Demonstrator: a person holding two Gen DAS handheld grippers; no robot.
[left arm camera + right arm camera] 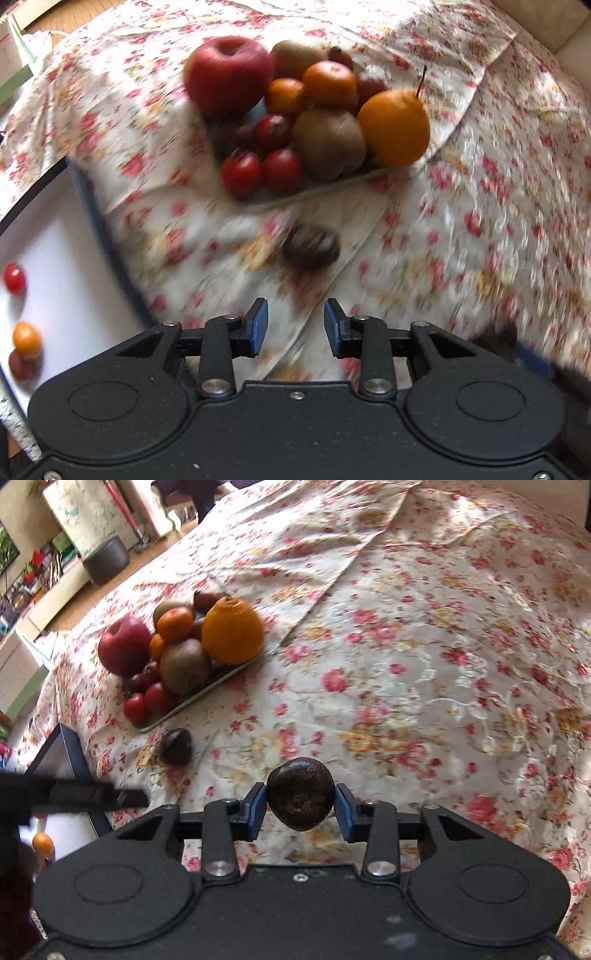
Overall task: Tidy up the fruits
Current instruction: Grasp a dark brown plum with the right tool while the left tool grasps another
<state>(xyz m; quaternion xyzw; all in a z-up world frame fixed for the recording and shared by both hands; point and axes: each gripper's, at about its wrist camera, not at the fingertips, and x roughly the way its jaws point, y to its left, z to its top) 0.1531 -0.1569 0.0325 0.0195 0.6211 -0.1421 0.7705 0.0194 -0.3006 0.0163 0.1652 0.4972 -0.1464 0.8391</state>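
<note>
A metal tray (325, 186) on the floral cloth holds a red apple (229, 74), oranges (393, 127), a kiwi (328, 144) and small tomatoes (242, 173). A dark brown chestnut-like fruit (311, 247) lies loose on the cloth just ahead of my open, empty left gripper (295, 325). My right gripper (300, 805) is shut on a similar dark brown fruit (300, 794), held above the cloth. The tray (192, 701) and the loose dark fruit (176, 746) show to the upper left in the right wrist view, and the left gripper (125, 797) at the left edge.
A white board with a dark rim (74, 258) lies at the left, carrying a small red fruit (14, 278), a small orange one (26, 339) and a dark red one (21, 365). The floral cloth (424, 664) spreads to the right. Boxes and a dark pot (106, 559) stand on the floor beyond.
</note>
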